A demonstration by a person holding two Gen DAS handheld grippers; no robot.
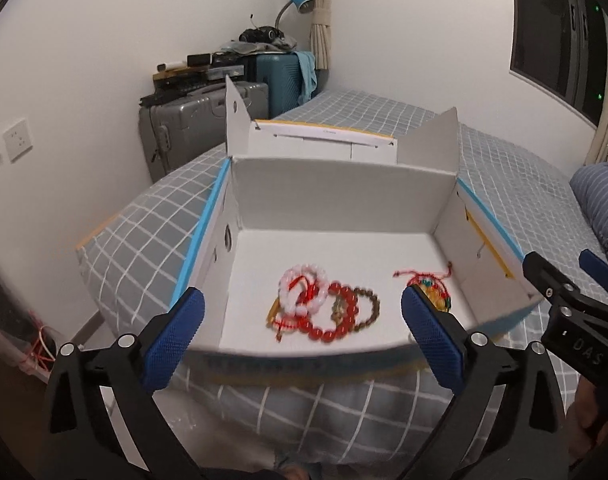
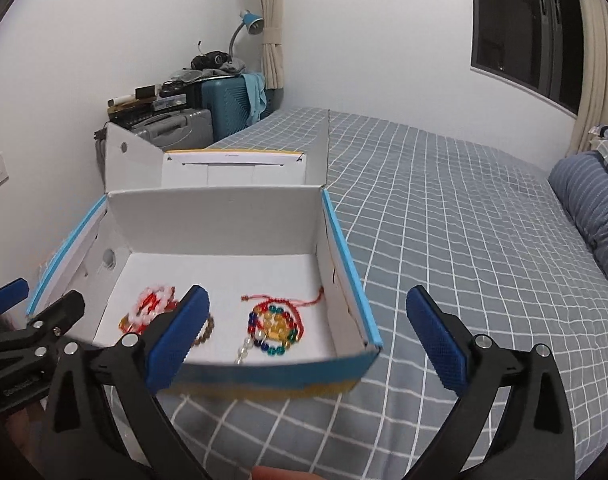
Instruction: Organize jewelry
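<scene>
Bracelets lie in the open box, both my grippers empty.
I see a bead pile [image 1: 323, 304] at lower centre of the white box [image 1: 327, 184] on the checked bed [image 2: 443, 208], a multicoloured bracelet [image 2: 274, 330] beside it; my left gripper [image 1: 304, 340] and right gripper [image 2: 304, 344] stand wide apart.
</scene>
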